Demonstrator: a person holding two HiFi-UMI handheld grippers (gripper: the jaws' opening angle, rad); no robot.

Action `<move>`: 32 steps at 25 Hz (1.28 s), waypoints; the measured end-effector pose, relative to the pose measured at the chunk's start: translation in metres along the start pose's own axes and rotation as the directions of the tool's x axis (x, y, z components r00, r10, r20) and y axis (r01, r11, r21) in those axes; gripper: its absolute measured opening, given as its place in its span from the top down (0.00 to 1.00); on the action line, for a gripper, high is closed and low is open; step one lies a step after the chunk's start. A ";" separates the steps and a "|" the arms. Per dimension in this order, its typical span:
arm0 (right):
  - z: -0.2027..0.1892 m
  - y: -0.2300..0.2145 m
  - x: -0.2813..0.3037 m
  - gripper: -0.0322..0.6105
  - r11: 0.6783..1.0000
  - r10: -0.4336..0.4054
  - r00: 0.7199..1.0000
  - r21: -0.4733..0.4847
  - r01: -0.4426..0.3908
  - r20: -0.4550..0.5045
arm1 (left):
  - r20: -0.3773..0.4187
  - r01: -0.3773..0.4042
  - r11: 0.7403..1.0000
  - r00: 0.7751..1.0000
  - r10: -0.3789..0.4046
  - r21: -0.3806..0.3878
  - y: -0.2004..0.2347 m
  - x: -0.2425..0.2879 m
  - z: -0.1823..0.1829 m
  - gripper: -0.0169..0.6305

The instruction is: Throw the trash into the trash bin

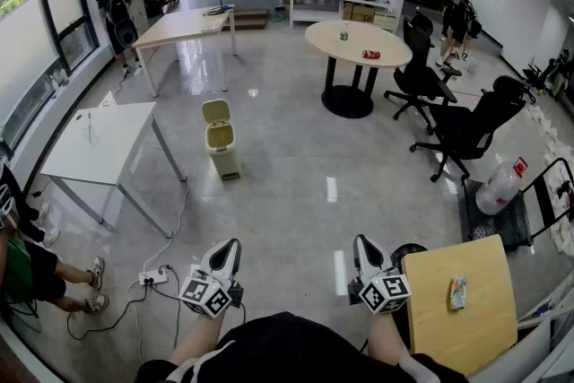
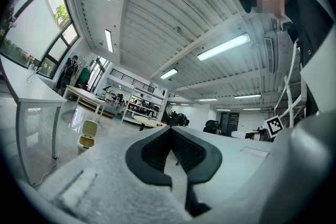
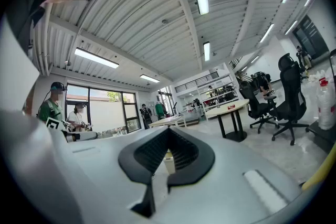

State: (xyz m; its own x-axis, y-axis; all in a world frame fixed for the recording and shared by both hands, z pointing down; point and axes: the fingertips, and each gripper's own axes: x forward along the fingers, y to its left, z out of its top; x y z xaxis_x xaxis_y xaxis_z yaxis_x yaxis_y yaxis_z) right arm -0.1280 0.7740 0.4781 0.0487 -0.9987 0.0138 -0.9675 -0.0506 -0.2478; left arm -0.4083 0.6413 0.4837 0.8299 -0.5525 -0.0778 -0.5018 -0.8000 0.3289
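Our left gripper (image 1: 229, 248) and right gripper (image 1: 363, 247) have their jaws closed on nothing. The trash (image 1: 457, 292) lies on the worktop (image 1: 444, 332) at our right, well apart from the bin (image 1: 221, 143). If we reach with closed jaws, we might knock it off.

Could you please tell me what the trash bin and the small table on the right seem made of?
Trash bin: probably plastic, cream-coloured and matte, with moulded, rounded edges. Small table: wood or wood-look laminate, judging by its light tan, evenly coloured top.
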 end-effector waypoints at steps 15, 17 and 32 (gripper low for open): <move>0.010 -0.050 -0.054 0.94 0.999 0.025 1.000 0.019 -0.025 -0.002 | 0.009 0.030 0.999 1.000 -0.030 -0.023 -0.066 0.042 -0.024 0.97; 0.004 -0.050 -0.058 0.94 0.999 0.046 0.999 -0.013 -0.046 -0.017 | -0.031 0.033 0.999 0.999 -0.033 -0.015 -0.075 0.041 -0.031 0.97; -0.009 -0.076 -0.032 0.94 0.992 0.051 0.994 -0.109 -0.062 -0.098 | -0.044 0.005 1.000 0.999 -0.005 0.004 -0.067 0.073 -0.030 0.97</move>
State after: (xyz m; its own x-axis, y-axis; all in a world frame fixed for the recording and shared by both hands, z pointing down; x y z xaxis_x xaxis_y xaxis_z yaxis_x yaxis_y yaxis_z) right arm -0.0584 0.8094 0.5049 -0.0251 -0.9950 0.0962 -0.9899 0.0114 -0.1411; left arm -0.3073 0.6612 0.4840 0.8420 -0.5381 -0.0381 -0.4988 -0.8036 0.3247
